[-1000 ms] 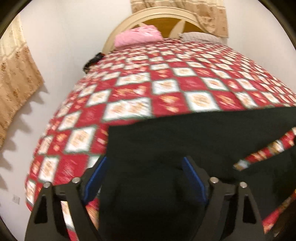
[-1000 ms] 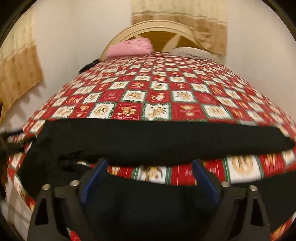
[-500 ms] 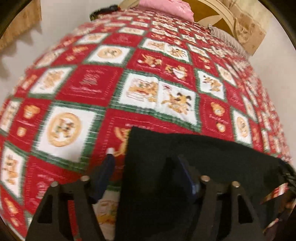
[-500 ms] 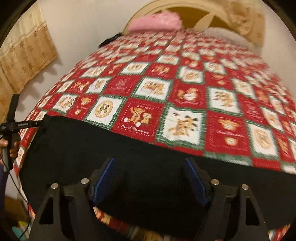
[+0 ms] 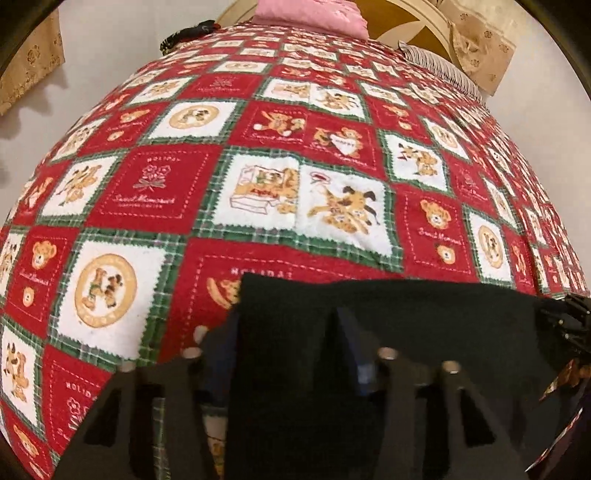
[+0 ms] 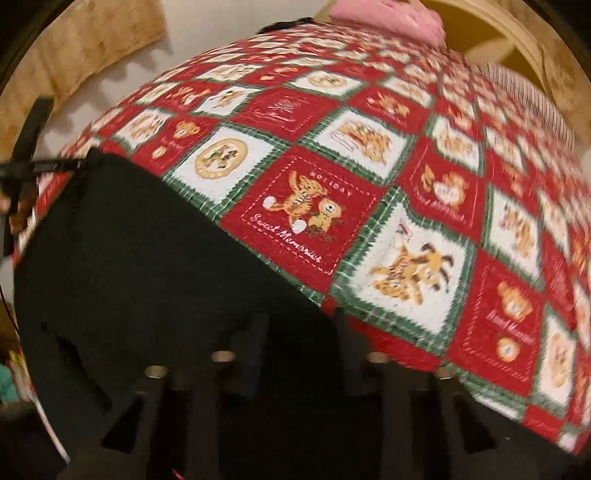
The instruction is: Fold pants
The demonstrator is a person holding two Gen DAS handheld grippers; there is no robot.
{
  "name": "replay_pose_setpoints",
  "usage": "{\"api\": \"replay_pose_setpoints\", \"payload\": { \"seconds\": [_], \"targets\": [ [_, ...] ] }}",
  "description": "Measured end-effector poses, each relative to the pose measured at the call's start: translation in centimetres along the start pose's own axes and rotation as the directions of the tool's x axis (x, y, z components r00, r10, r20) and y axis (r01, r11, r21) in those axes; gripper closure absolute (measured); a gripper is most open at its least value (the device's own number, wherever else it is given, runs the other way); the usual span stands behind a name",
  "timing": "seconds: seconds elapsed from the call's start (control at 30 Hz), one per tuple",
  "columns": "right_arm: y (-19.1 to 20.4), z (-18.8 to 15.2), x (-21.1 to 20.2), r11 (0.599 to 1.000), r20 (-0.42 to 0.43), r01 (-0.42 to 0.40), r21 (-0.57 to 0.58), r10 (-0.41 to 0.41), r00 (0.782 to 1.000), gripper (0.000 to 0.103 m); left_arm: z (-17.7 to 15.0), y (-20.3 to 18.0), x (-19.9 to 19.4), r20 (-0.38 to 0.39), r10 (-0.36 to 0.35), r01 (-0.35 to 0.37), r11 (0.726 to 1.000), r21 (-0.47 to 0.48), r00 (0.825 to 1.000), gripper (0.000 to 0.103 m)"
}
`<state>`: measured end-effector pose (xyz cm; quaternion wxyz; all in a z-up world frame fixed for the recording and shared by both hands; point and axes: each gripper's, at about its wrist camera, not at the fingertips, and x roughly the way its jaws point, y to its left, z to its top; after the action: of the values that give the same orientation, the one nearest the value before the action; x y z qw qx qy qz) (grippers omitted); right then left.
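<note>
Black pants (image 5: 424,314) lie across the near edge of the bed; in the right wrist view they (image 6: 147,258) fill the lower left. My left gripper (image 5: 284,332) has closed in on the pants' left end, cloth draped between and over its fingers. My right gripper (image 6: 299,328) holds the pants' right end, its fingers mostly buried in black cloth. The left gripper shows at the far left of the right wrist view (image 6: 29,166), and the right one at the far right of the left wrist view (image 5: 569,325).
The bed has a red, white and green patchwork quilt (image 5: 258,184). A pink pillow (image 5: 314,14) and a striped pillow (image 5: 443,66) lie at the headboard. Beige curtains (image 6: 96,37) hang on the left wall.
Both grippers carried the pants' edge forward over the bed and dropped low toward the quilt. Their jaws narrowed onto the cloth.
</note>
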<state>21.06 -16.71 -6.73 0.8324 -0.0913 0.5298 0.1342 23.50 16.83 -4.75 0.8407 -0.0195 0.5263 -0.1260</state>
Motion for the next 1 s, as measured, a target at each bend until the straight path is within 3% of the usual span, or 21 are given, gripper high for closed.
{"api": "replay_pose_setpoints", "payload": {
  "seconds": [0.03, 0.07, 0.1, 0.27, 0.43, 0.6, 0.73, 0.8, 1.0],
  "targets": [
    [-0.2, 0.0, -0.2, 1.000, -0.001, 0.012, 0.003, -0.012, 1.000, 0.090, 0.1, 0.3, -0.2, 0.004, -0.023, 0.023, 1.000, -0.020, 1.000, 0.068],
    [-0.6, -0.1, -0.5, 1.000, 0.005, -0.002, 0.022, 0.002, 1.000, 0.094, 0.2, 0.4, -0.3, 0.007, -0.053, 0.053, 0.998, -0.037, 0.999, 0.083],
    [-1.0, 0.1, -0.8, 0.999, 0.017, -0.012, 0.043, 0.011, 1.000, 0.096, 0.4, 0.6, -0.6, 0.011, -0.093, 0.094, 0.993, -0.066, 0.996, 0.086],
    [-0.6, 0.4, -6.4, 0.996, 0.182, -0.010, 0.091, -0.006, 0.983, 0.098, 1.1, -0.8, -3.2, 0.093, -0.070, 0.075, 0.996, -0.043, 0.993, 0.086],
    [1.4, -1.2, -14.3, 0.994, 0.360, -0.043, 0.104, 0.002, 0.933, 0.098, 0.0, -1.4, -9.0, 0.239, -0.127, 0.139, 0.990, -0.037, 0.963, 0.086],
    [5.1, -5.2, -18.0, 0.992, 0.414, -0.089, 0.089, 0.044, 0.909, 0.098, -4.1, -1.8, -14.0, 0.352, -0.147, 0.147, 0.989, 0.027, 0.924, 0.086],
    [8.7, -9.8, -19.0, 0.993, 0.419, -0.094, 0.072, 0.055, 0.906, 0.098, -8.2, -0.4, -15.6, 0.393, -0.152, 0.141, 0.988, 0.055, 0.907, 0.086],
    [10.2, -12.2, -18.9, 0.992, 0.418, -0.108, 0.068, 0.070, 0.906, 0.098, -10.8, 0.7, -16.0, 0.427, -0.160, 0.143, 0.987, 0.072, 0.890, 0.085],
    [13.2, -17.8, -16.1, 0.988, 0.357, -0.128, 0.081, 0.092, 0.929, 0.098, -16.2, 2.5, -13.6, 0.382, -0.065, 0.065, 0.998, 0.015, 0.922, 0.080]
  ]
}}
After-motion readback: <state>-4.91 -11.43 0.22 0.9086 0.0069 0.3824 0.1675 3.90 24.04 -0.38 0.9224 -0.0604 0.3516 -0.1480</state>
